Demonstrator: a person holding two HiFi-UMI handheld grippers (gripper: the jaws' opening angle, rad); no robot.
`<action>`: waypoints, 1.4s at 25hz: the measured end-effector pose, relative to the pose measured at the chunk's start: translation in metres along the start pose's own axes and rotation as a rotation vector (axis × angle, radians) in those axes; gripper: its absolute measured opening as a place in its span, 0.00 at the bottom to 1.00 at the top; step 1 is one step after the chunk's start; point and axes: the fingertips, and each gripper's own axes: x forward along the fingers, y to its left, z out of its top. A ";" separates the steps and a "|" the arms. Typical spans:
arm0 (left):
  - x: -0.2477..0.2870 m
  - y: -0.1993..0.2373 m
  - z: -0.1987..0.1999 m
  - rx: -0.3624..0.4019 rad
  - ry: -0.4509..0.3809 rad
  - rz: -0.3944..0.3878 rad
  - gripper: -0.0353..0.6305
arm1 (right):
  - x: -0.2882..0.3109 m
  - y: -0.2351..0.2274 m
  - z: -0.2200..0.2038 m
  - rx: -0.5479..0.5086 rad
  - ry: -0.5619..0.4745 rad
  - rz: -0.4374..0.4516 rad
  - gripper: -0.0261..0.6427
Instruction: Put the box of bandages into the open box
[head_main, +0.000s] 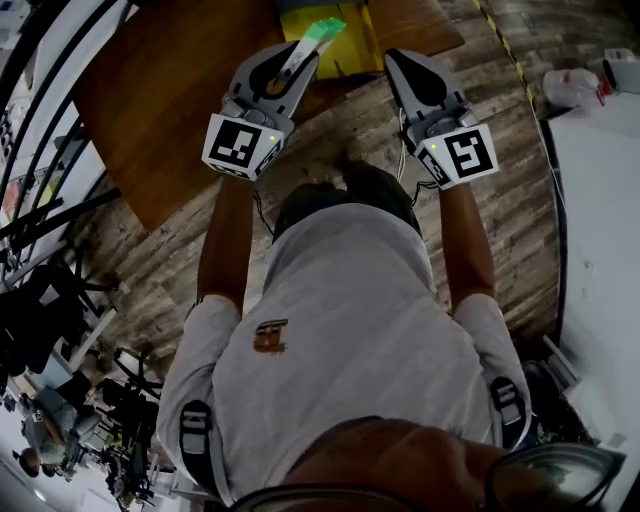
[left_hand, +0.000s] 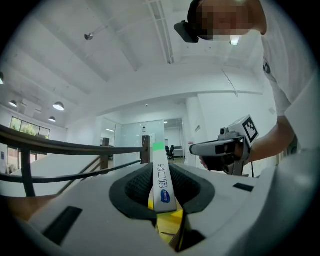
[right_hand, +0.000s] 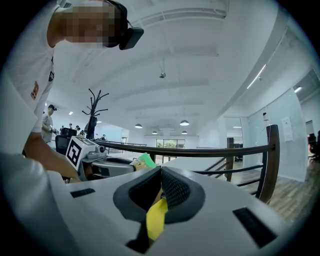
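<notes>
— At your hands, how many grippers?
— Two, side by side. Your left gripper (left_hand: 160, 172) is clamped on the one bandage box (left_hand: 161, 181), a slim white carton with a green end, standing on edge between the pads. Your right gripper (right_hand: 160, 176) has its pads pressed together. A yellow strip shows in the gap under them, and I cannot tell whether it is pinched.
— And beyond the tips?
— One yellow box (head_main: 347, 55), open, on the one wooden table (head_main: 160, 100). You hold the bandage box up over that box's near left part.
</notes>
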 end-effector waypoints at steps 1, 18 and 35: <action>0.004 0.000 -0.004 0.005 0.009 -0.005 0.22 | 0.000 -0.003 -0.001 -0.001 0.003 0.002 0.09; 0.073 0.021 -0.074 0.065 0.276 -0.044 0.22 | 0.032 -0.047 -0.026 -0.008 0.067 0.060 0.09; 0.133 0.032 -0.148 0.089 0.520 -0.077 0.22 | 0.041 -0.082 -0.048 0.016 0.099 0.108 0.09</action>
